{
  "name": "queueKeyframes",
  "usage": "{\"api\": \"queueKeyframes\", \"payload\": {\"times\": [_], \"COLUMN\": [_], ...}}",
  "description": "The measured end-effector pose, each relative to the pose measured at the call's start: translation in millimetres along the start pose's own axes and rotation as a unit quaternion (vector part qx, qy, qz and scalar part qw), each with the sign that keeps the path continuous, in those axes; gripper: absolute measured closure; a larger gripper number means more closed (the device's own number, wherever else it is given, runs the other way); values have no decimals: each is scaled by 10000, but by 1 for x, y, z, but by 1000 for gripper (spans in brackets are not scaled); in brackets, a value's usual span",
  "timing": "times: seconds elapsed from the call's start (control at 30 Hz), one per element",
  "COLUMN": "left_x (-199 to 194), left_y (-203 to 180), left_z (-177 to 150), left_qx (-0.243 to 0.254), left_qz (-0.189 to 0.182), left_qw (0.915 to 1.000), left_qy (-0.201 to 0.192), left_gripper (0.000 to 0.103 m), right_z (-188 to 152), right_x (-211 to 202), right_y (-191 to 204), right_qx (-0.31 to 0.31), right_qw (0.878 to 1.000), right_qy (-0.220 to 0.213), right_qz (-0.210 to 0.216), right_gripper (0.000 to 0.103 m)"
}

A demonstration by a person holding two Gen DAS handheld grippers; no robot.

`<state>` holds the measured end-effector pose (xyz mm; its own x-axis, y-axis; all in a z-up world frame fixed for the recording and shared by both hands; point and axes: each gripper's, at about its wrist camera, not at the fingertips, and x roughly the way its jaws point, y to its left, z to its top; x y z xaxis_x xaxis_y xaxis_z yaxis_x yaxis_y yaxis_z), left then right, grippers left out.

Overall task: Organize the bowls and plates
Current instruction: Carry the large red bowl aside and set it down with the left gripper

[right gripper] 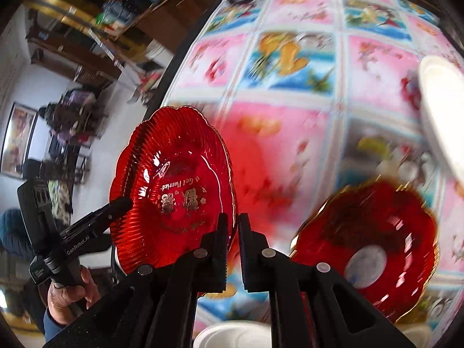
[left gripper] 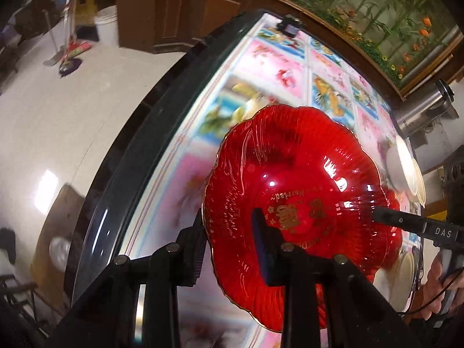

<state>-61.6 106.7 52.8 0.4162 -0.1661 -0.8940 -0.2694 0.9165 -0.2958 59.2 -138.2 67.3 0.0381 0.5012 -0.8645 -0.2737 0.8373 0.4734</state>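
Hidden or unclear: the table [left gripper: 162, 133] and its cartoon-patterned cloth [right gripper: 293, 127] are smeared by motion blur in both views, so the pictures on the cloth are hard to read.
Cut off: a white bowl [right gripper: 232, 335] shows only its rim at the bottom edge of the right wrist view, and a white dish [right gripper: 440, 107] is cropped by the right edge.
Partly covered: in the left wrist view the white bowls [left gripper: 403, 168] and a white plate [left gripper: 404, 278] at the far right sit half behind the red plate's rim.
Red plate: the scalloped red glass plate [left gripper: 295, 191] with gold lettering is lifted off the table and tilted steeply, its face turned toward the left camera.
Left claw: the left gripper [left gripper: 229, 249] is closed to the plate's thickness, one finger behind the rim and the other pressed on the face.
Right claw: the right gripper [right gripper: 233, 249] has its fingers almost together with a thin gap, pinching the opposite rim of the same plate, which also shows in the left view as a dark finger reaching in from the right.
Second red plate: another red plate [right gripper: 374, 246] lies on the cloth to the right of the right claw, blurred, touched by neither claw.
Hand: the person's left hand [right gripper: 68, 295] grips the handle of the left tool.
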Motion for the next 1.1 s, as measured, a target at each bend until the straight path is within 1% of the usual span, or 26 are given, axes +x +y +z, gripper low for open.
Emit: {"api": "queueKeyframes", "payload": {"times": [0.1,0.27,0.33,0.43,0.47,0.53,0.6,0.67,0.7,0.77,0.87,0.97,1.03,1.1], "left_x": [-5,-4,-6,-9,-10,-14,-21,-30,-32,-36,-46,-54,-59,-62], "left_y": [13,25,25,26,26,27,26,24,23,22,13,-9,-29,-48], "left_z": [-17,-34,-38,-41,-41,-42,-42,-40,-39,-37,-33,-29,-28,-27], "left_qx": [-96,-207,-118,-78,-70,-76,-20,97,174,230,411,768,1014,1131], "left_qz": [19,39,97,71,65,-46,-64,-104,-140,-126,-303,-460,-576,-723], "left_qw": [9999,9997,9999,9999,10000,9999,9998,9996,9994,9993,9982,9955,9927,9905], "left_qy": [28,83,38,-1,-17,-69,-166,-254,-256,-277,-315,-298,-301,-295], "left_gripper": [75,75,75,73,70,55,48,44,40,40,40,40,40,40], "right_z": [-17,-29,-34,-40,-40,-44,-47,-49,-49,-50,-52,-58,-68,-79], "right_x": [11,28,34,39,39,40,39,33,26,16,-6,-37,-62,-83], "right_y": [14,25,25,24,24,26,27,27,25,22,12,-7,-27,-47], "right_qx": [-203,-324,-306,-346,-350,-317,-284,-286,-257,-197,99,486,790,1060], "right_qw": [9996,9988,9986,9982,9982,9982,9983,9989,9993,9997,9997,9965,9919,9870], "right_qy": [174,347,425,455,464,499,493,370,244,103,-229,-660,-984,-1197], "right_qz": [-14,-76,-103,-165,-172,-129,-81,-106,-90,-37,59,168,148,151], "right_gripper": [94,94,94,93,91,91,91,91,91,91,91,91,91,91]}}
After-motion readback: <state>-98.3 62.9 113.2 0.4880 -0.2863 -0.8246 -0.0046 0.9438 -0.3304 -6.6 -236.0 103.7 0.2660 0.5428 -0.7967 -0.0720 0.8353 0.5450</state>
